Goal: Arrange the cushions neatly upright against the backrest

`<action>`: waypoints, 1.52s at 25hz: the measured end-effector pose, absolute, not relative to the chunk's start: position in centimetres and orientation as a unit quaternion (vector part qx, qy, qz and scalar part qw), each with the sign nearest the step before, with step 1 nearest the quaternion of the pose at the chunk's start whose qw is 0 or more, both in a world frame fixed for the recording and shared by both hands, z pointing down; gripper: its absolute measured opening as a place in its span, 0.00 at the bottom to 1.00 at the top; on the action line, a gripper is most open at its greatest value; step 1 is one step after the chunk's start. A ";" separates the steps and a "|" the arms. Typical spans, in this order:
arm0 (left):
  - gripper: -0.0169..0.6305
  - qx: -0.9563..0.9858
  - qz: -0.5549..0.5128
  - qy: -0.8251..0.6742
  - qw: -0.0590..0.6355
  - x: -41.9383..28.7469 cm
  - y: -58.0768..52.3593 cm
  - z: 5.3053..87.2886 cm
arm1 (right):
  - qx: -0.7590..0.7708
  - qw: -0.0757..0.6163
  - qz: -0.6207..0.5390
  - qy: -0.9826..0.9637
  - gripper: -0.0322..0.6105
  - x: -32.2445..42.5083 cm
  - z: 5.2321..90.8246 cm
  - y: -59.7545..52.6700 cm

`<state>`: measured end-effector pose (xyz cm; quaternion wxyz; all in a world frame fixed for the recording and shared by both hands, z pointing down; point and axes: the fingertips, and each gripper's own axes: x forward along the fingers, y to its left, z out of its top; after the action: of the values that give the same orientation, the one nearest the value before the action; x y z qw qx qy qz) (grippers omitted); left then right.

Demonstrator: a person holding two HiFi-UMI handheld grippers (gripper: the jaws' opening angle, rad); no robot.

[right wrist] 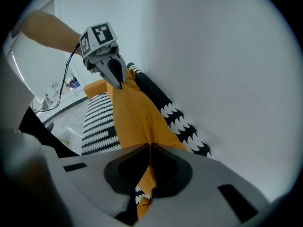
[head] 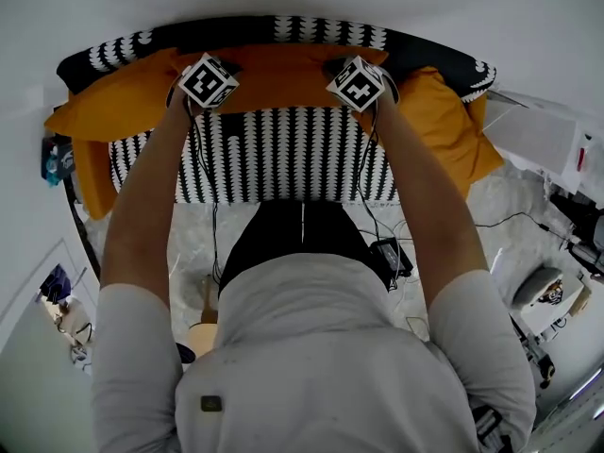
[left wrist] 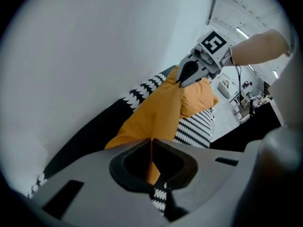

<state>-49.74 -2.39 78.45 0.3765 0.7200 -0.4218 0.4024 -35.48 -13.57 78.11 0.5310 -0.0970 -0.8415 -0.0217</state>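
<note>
The left gripper (left wrist: 151, 143) is shut tight on a fold of orange fabric, the top edge of the middle cushion (head: 274, 81). The right gripper (right wrist: 150, 148) pinches the same edge further along, so that edge runs taut between the two.

The cushion stands on edge in front of the black-and-white backrest (head: 283, 31), over the striped seat (head: 283, 159). I cannot tell whether its lower edge already rests on the seat.

This looks like the placing step for the middle cushion. The next move probably calls for settling it squarely on the seat, leaning it back, and opening both grippers together so it does not twist.

The left cushion (head: 104, 111) and right cushion (head: 444, 121) lie slanted at the ends and seem to need righting afterwards.
</note>
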 end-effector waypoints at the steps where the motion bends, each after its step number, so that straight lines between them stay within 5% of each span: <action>1: 0.05 0.719 0.401 -0.424 0.378 -50.0 -2.5 78.8 | -0.096 0.532 -0.024 -0.841 0.10 -35.7 78.2 -13.7; 17: 0.10 0.701 0.377 -0.475 0.376 -50.4 -3.5 78.7 | -0.078 0.536 -0.043 -0.839 0.13 -36.4 78.6 -14.6; 24: 0.23 0.695 0.364 -0.512 0.350 -49.3 -3.8 75.6 | -0.061 0.491 -0.042 -0.868 0.26 -35.7 75.3 -14.2; 38: 0.23 0.704 0.274 -0.591 0.283 -42.3 -3.1 63.6 | 0.006 0.361 -0.024 -0.932 0.26 -28.1 63.1 -13.3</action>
<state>-42.28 -3.09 63.58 0.2834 0.7036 -0.5911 0.2741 -28.15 -13.29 63.09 0.3614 0.0057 -0.9321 -0.0240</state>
